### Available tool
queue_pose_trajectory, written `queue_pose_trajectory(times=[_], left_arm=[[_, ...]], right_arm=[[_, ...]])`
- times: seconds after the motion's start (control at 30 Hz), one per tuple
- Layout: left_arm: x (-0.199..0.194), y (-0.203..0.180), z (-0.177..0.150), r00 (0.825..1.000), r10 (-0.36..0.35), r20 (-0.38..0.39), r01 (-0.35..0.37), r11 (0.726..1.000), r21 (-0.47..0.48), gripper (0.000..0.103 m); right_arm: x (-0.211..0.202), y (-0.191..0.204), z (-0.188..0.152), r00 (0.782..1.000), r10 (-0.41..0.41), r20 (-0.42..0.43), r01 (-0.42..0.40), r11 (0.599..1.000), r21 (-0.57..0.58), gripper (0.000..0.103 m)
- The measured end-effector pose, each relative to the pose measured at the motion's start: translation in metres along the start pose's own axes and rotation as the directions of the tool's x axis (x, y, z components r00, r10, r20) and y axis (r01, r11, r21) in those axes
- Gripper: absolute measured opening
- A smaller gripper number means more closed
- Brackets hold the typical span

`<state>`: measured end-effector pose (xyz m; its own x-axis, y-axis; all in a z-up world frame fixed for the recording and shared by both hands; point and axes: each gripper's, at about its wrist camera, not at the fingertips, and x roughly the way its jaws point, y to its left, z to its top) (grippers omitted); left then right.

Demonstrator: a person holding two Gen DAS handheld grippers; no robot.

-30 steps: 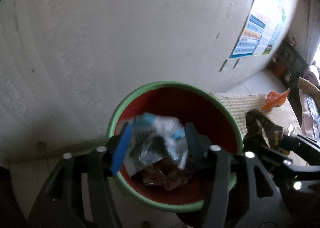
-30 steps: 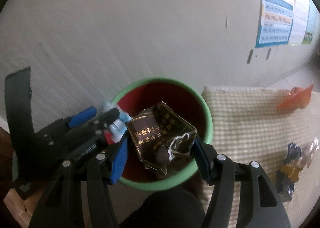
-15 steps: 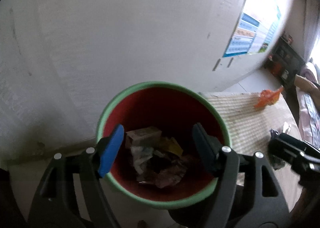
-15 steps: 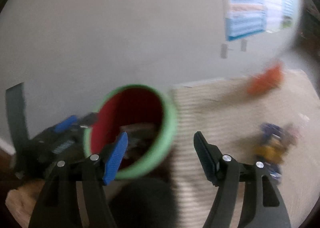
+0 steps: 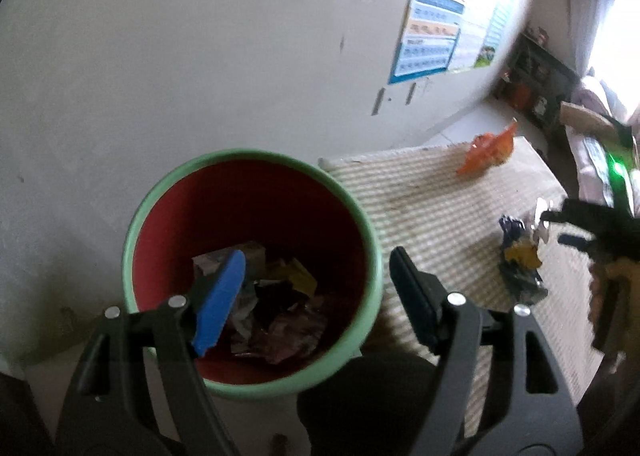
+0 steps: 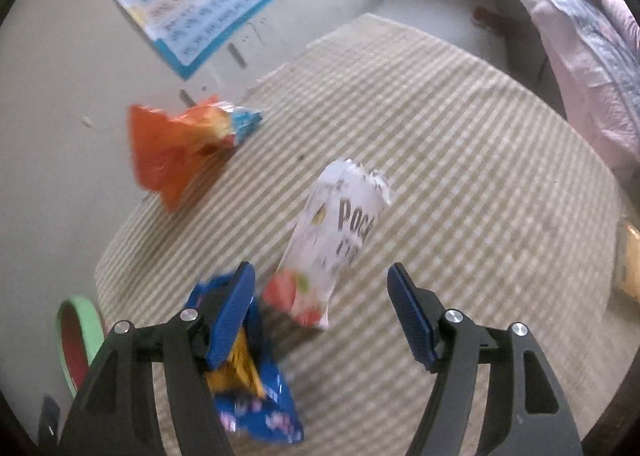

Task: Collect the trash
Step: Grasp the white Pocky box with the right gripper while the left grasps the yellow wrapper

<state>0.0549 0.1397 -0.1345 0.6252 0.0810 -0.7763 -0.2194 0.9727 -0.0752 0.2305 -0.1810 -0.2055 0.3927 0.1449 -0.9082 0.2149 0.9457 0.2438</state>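
Left hand-held gripper (image 5: 316, 288): fingers wide apart, empty, above bin (image 5: 362, 232) rim. Right hand-held gripper (image 6: 320, 308): wide apart, empty, over white wrapper (image 6: 336, 240) beside blue packet (image 6: 256, 404).

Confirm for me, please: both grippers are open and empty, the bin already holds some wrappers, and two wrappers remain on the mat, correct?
Not quite: three wrappers remain on the mat, not two. The right wrist view shows an orange wrapper, a white wrapper and a blue wrapper. The rest holds: the left gripper and right gripper are open and empty, and the bin holds wrappers.
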Motion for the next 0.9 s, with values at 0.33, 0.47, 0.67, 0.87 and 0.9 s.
queue_pose_trajectory(times=[0.33,0.47,0.67,0.87,0.9], left_arm=[[0.006,-0.036,0.0,0.999,-0.018,-0.037,0.021,0.996,0.084,0.073],[0.007,-0.061,0.004,0.997,-0.064,-0.04,0.068,0.992,0.106,0.073],[0.021,-0.135,0.008,0.977,-0.202,-0.06,0.21,0.958,0.194,0.076],[0.055,-0.203,0.002,0.967,-0.228,-0.113,0.252,0.914,0.318,0.076],[0.061,-0.21,0.003,0.965,-0.232,-0.123,0.26,0.911,0.321,0.076]], right_arm=[[0.014,-0.016,0.007,0.998,0.053,-0.027,-0.053,0.999,-0.003,0.035],[-0.015,-0.027,-0.018,0.995,0.098,0.025,-0.096,0.994,-0.045,0.034],[-0.053,-0.042,-0.081,0.991,0.127,0.045,-0.122,0.987,-0.106,0.035],[-0.074,-0.051,-0.13,0.991,0.107,0.08,-0.097,0.988,-0.123,0.035],[-0.074,-0.053,-0.136,0.992,0.101,0.08,-0.091,0.988,-0.128,0.035]])
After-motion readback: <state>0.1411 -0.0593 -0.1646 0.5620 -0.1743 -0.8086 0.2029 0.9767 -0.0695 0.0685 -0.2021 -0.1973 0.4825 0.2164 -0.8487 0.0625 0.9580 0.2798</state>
